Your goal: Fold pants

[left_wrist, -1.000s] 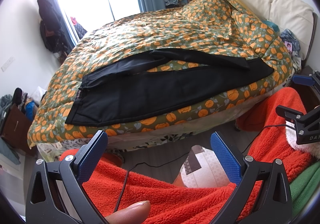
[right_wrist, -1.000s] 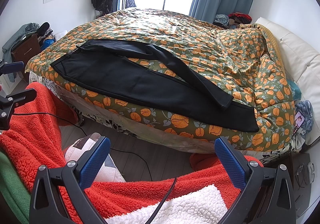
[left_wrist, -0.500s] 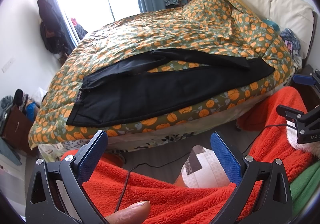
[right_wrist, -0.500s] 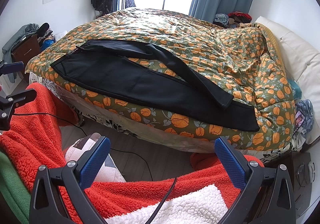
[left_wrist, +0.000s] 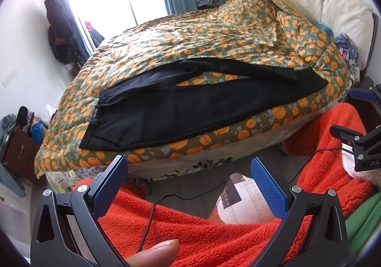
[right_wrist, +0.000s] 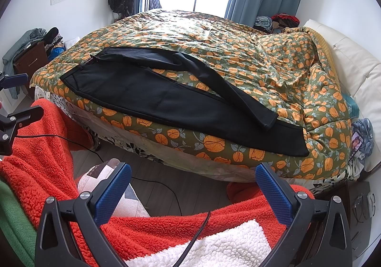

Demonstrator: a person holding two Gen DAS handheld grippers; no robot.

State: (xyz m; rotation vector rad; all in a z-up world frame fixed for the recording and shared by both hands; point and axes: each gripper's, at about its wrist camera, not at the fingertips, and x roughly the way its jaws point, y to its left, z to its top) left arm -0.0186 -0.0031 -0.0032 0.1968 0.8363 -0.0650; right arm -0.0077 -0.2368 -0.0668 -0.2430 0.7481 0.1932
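Both grippers are just hanging back from the bed, nothing in them. The left gripper point(left_wrist: 189, 171) has its blue fingers point(left_wrist: 268, 189) spread wide with only floor and red fleece point(left_wrist: 190, 226) showing between them, and the right gripper point(right_wrist: 193, 180) is the same deal: wide apart, holding nothing.

Out past the fingers, well apart from both, the black pants point(left_wrist: 190, 109) lie on the pumpkin-print quilt point(left_wrist: 214, 36), along the near edge of the bed. The long axis runs side to side across both views, not toward the person. The waistband end sits off to the left, the leg hems to the right near the cream headboard point(left_wrist: 321, 0). One leg lies flat along the edge; the other point(right_wrist: 214, 81) is skewed, crossing over it near the hem.

So the split looks natural: left gripper is nearer the waistband, right gripper nearer the hems. Probably the stray leg wants lining up onto the flat one first, which means reaching forward and up onto the bed.
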